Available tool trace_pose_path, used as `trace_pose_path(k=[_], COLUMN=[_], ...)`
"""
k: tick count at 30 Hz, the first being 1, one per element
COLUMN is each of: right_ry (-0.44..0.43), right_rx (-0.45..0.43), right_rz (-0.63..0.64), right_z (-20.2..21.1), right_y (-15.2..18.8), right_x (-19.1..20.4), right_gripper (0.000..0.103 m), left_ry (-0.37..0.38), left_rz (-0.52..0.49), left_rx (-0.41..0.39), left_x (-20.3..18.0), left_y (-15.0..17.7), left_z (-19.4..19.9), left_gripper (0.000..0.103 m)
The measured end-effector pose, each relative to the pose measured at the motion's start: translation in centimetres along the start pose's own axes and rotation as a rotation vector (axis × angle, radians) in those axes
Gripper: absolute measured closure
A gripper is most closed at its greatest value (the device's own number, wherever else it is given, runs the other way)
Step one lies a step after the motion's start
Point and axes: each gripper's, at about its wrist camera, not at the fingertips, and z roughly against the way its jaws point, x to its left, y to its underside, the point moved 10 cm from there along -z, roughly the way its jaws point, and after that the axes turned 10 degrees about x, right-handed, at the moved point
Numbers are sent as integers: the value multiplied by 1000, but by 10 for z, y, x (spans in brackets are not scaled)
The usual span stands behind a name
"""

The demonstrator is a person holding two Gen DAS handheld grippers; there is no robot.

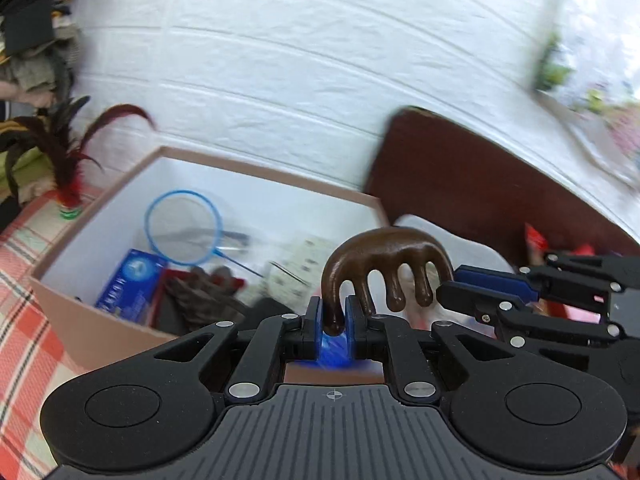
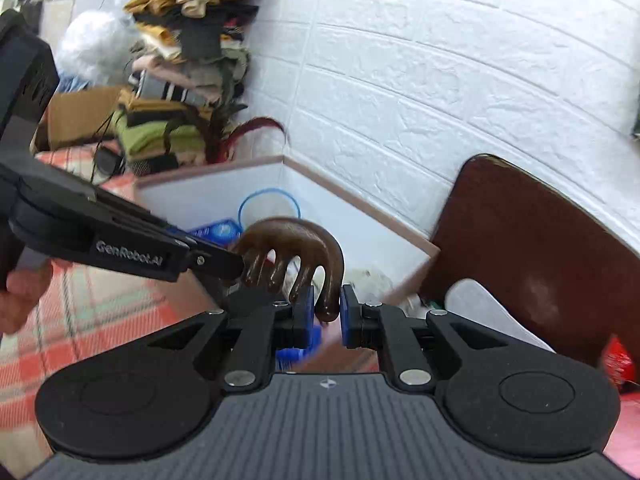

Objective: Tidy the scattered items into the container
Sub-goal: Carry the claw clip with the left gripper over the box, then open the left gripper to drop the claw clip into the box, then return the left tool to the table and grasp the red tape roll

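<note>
A dark brown wooden comb (image 1: 384, 248) with thick rounded teeth hangs over the open cardboard box (image 1: 280, 174). My left gripper (image 1: 334, 308) is shut on one end tooth, which sits between its blue pads. My right gripper (image 2: 327, 304) is shut on the tooth at the other end of the comb (image 2: 292, 236). Each wrist view shows the other gripper at the side: the right gripper (image 1: 446, 286) comes in from the right, the left gripper (image 2: 236, 264) from the left, held by a hand (image 2: 20, 300). The box (image 2: 360, 200) lies just below and beyond the comb.
Inside the box lie a blue-rimmed net (image 1: 184, 228), a blue packet (image 1: 132, 280) and other small items. A red-feathered shuttlecock (image 1: 70, 200) stands on the plaid cloth (image 1: 24, 300) left of the box. A brown chair back (image 1: 480, 184) rises on the right, and piled clothes (image 2: 188, 60) on the left.
</note>
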Motion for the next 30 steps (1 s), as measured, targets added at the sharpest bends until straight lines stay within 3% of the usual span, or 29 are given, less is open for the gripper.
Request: trace_pose_path(k=[1, 2, 3, 4, 6, 9, 20, 30], right_ry=[-6, -17, -22, -14, -23, -39, -61, -89], right_rx=[-12, -9, -4, 11, 20, 34, 32, 13], right_rz=[-10, -18, -26, -37, -48, -73, -148, -172], right_z=[-8, -18, -28, -35, -38, -41, -29, 14], right_y=[-3, -4, -5, -2, 5, 13, 24, 43], right_x=[0, 2, 3, 3, 4, 3, -11, -14], right_gripper=[82, 54, 37, 26, 29, 28, 15, 5], left_ry=[2, 2, -4, -13, -18, -30, -54, -73], left_rz=[17, 41, 75, 103, 140, 94, 42, -22], left_rx=[-4, -4, -7, -21, -48, -44, -35, -19], left_x=[6, 12, 18, 22, 28, 28, 13, -16], left_y=[-3, -5, -4, -3, 1, 7, 17, 43], left_z=[-5, -10, -12, -11, -9, -12, -10, 14], left_gripper=[64, 35, 20, 7, 6, 5, 5, 5])
